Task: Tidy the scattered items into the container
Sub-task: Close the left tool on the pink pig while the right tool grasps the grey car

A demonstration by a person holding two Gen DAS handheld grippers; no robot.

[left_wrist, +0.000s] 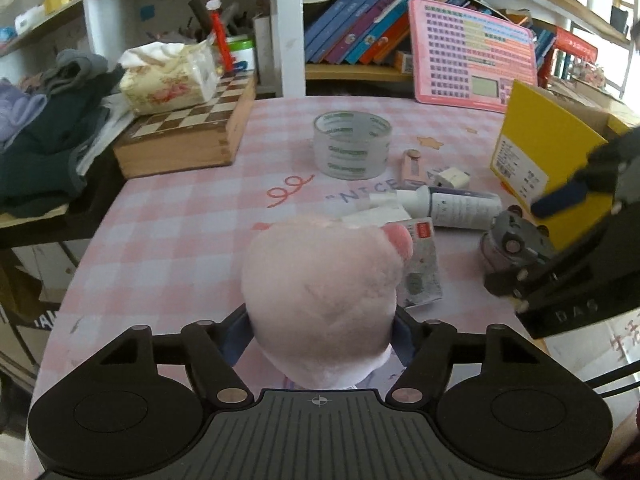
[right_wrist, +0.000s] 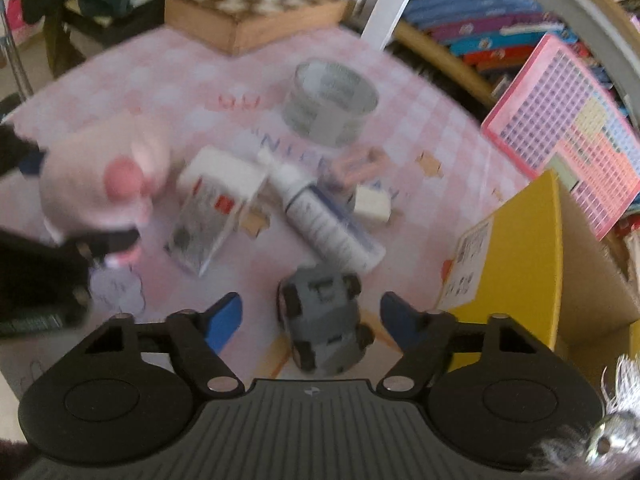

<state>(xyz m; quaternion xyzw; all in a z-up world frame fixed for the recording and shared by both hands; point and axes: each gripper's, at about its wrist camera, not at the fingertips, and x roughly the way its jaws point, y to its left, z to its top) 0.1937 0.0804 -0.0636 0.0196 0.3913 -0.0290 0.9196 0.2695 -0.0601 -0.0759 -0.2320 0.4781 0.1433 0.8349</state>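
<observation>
Plushie (left_wrist: pixel 320 300) sits squeezed in the left gripper (left_wrist: pixel 322 334), so that one's grabbed and ready to go. Right gripper (right_wrist: pixel 310 316) straddles the toy car (right_wrist: pixel 324 316), jaws not touching it yet, with the yellow box (right_wrist: pixel 516 264) just beside it for dropping stuff.

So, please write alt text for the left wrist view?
The left gripper closes around a pink plush toy on a pink checked tablecloth. Beyond lie a tape roll, a white bottle and a small box; the right gripper reaches in beside a yellow container.
</observation>
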